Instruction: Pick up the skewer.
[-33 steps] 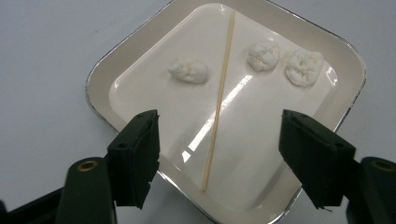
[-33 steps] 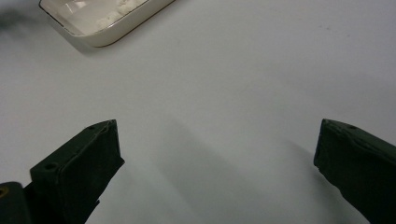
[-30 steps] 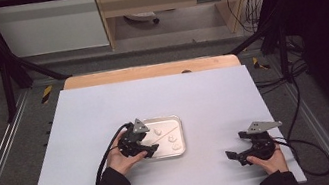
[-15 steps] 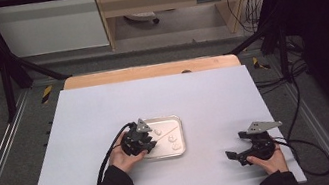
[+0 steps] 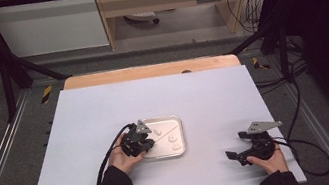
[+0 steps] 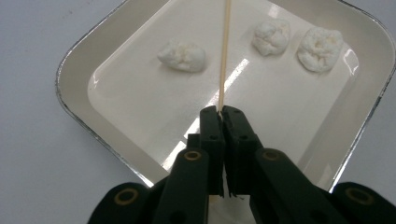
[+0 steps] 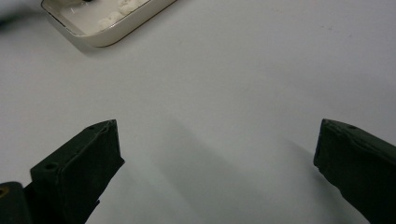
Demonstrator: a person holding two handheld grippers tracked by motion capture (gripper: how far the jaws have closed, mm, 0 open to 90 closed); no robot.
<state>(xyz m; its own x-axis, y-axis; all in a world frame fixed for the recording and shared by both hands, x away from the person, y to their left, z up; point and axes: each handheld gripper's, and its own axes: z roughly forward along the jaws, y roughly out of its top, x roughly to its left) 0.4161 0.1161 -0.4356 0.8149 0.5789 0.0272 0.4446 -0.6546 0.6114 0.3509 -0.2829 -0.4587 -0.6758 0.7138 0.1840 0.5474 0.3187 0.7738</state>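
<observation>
**Ana:** Left gripper view first: what are the tongs doing?

**Ben:** The left gripper (image 6: pixel 222 112) is pinching a thin wooden skewer (image 6: pixel 224 56) between its two black jaws, which are sitting pressed together with just the stick between them. The skewer is running straight away from the tips, up across the middle of the tray (image 6: pixel 74 70) and out past the top edge of that view.

**Ana:** And what is lying around the stick?

**Ben:** Three white doughy lumps are resting on the tray floor. One lump (image 6: pixel 182 55) is lying just to the left of the skewer, apart from it. Two more lumps (image 6: pixel 296 41) are sitting close together on the right side, near the far corner. None of them is touching the stick, as far as I can see.

**Ana:** How is that looking from the high view?

**Ben:** The left gripper (image 5: pixel 146 138) is hovering over the near-left corner of the tray (image 5: pixel 181 146), with the person's left hand (image 5: pixel 123 156) wrapping it from below. The tray is sitting near the middle of the white table (image 5: pixel 104 107), towards the person's side.

**Ana:** The other tongs?

**Ben:** The right gripper (image 5: pixel 233 155) is resting near the table's front right corner, well apart from the tray, held in the right hand (image 5: pixel 268 159). In the right gripper view its jaws are standing wide apart with nothing between them but bare table, and the tray (image 7: pixel 121 33) is showing far off at the top left.
</observation>
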